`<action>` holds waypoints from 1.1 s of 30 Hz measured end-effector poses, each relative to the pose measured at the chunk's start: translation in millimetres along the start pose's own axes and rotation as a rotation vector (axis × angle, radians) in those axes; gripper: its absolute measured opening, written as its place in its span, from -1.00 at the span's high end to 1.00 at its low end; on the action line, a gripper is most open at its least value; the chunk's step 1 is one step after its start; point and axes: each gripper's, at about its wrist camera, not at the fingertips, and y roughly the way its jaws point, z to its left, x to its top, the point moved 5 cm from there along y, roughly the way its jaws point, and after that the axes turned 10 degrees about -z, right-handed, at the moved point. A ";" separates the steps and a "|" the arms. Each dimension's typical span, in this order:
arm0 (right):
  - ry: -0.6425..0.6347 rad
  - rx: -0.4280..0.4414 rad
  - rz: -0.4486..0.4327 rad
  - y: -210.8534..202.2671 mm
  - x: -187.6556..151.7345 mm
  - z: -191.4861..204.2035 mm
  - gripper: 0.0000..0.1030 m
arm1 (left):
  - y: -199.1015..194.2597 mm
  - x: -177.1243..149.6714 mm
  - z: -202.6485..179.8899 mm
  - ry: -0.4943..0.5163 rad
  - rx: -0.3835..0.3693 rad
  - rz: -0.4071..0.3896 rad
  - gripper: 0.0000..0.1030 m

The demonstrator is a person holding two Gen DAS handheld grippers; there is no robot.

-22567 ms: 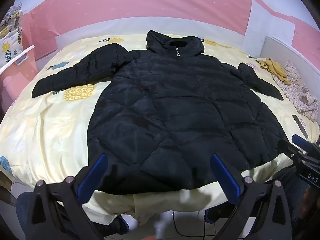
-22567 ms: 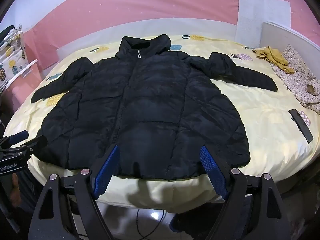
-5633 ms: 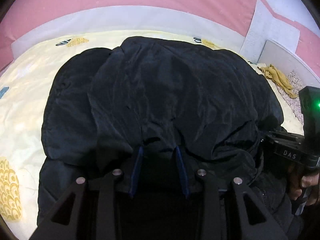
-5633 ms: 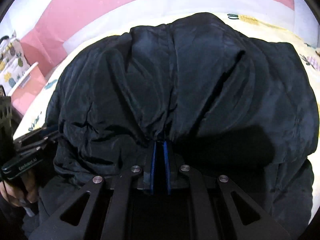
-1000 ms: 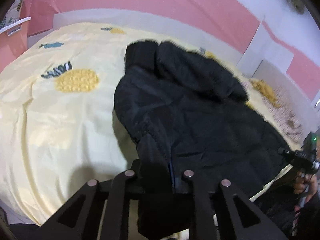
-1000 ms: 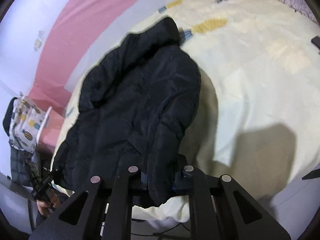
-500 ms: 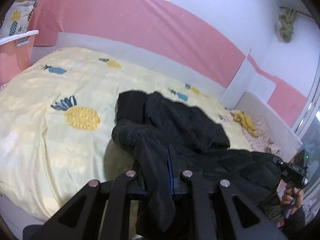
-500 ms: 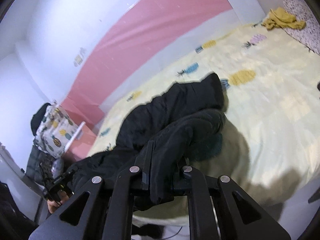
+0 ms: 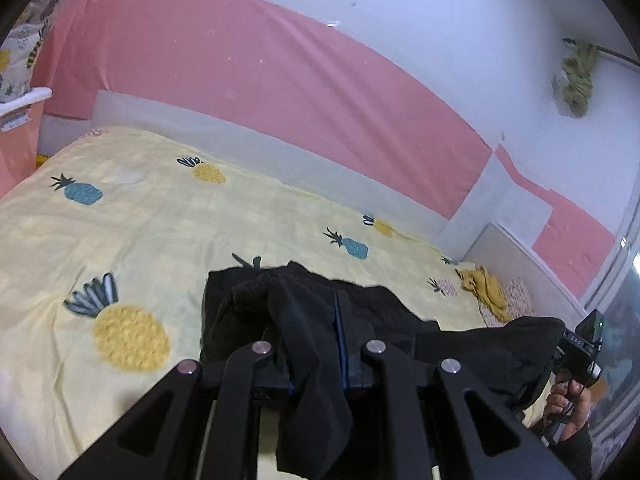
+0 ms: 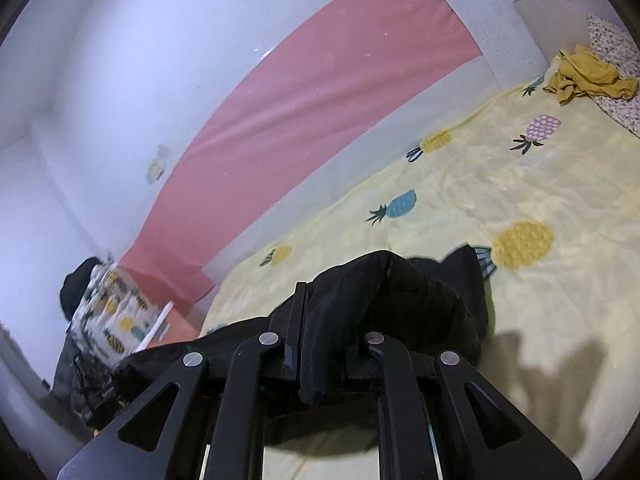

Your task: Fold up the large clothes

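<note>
A black padded coat [image 9: 384,312] hangs between both grippers above the yellow pineapple bedsheet [image 9: 140,220]. My left gripper [image 9: 316,344] is shut on a fold of it, and cloth spills down over the fingers. In the left wrist view the coat stretches rightward to the other gripper [image 9: 580,344], held by a hand. In the right wrist view my right gripper [image 10: 320,332] is shut on another fold of the black coat [image 10: 420,292], whose far end still touches the yellow bedsheet [image 10: 520,184]. The pads are hidden by cloth.
A pink and white wall [image 9: 240,80] runs behind the bed. A mustard cloth [image 9: 486,290] lies on a patterned pillow at the bed's right end. A pineapple-print bag [image 10: 112,312] stands on a pink stand at the left.
Both grippers have risen with the coat and tilted up towards level. Most of the coat has lifted off the sheet, and more wall shows in both views.
</note>
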 end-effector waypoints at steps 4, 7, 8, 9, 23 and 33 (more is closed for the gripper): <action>0.018 -0.049 0.047 56.4 18.3 -16.6 0.79 | 56.5 20.7 9.6 -0.012 0.043 0.034 0.70; 0.024 -0.111 0.117 112.6 27.9 -32.1 0.79 | 106.1 25.4 27.7 -0.032 0.092 0.080 0.70; 0.022 -0.134 0.141 130.5 28.0 -39.0 0.78 | 123.6 24.1 34.8 -0.038 0.105 0.098 0.69; 0.028 -0.156 0.165 147.7 26.6 -46.8 0.78 | 141.7 21.1 43.8 -0.052 0.125 0.121 0.69; 0.180 -0.256 0.351 263.8 -44.9 -156.3 0.68 | 261.6 -49.7 108.1 -0.117 0.211 0.252 0.57; 0.311 -0.030 0.075 184.5 26.9 -125.8 -0.41 | 264.7 -44.1 106.4 -0.155 0.225 0.253 0.51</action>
